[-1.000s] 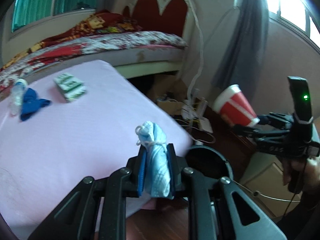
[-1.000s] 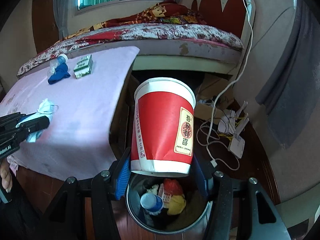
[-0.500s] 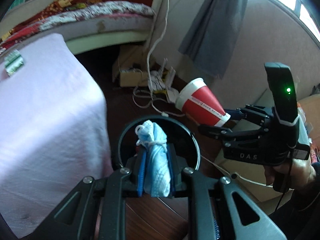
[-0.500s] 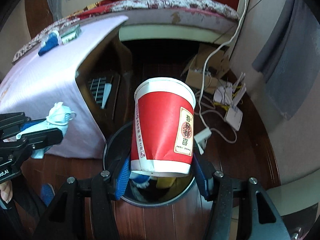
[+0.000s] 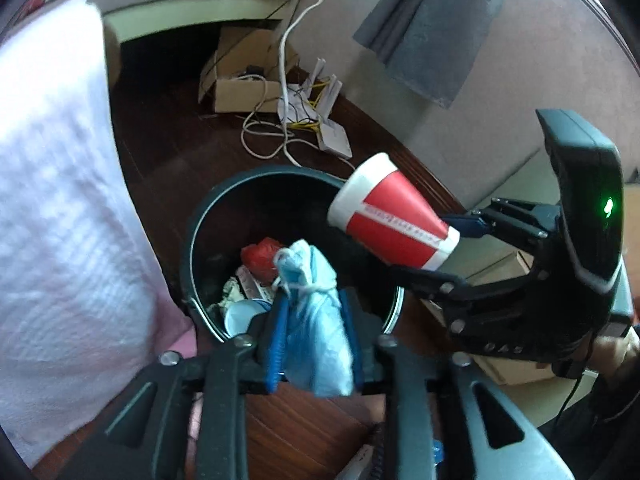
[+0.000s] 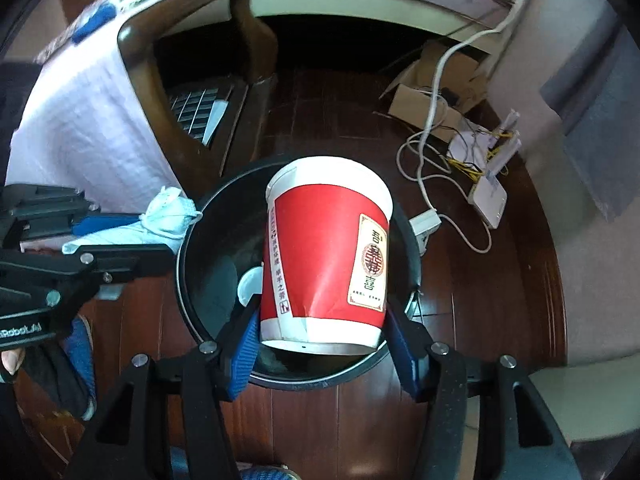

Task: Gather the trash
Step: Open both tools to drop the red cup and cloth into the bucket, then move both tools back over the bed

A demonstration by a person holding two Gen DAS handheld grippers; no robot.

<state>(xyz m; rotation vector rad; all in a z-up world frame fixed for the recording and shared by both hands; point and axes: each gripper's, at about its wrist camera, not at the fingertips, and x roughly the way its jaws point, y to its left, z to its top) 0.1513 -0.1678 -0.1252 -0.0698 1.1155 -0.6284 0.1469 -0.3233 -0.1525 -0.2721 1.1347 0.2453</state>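
Red paper cup between the pads of the right gripper, right above the black bin. Jaws opening, small gaps at the cup's sides. Blue face mask bunched between the pads of the left gripper, over the bin too. Jaws opening there as well. Other trash already down inside the bin.

Dark wood floor, grey curtain on pale wall, cardboard box and white cables near bed base.
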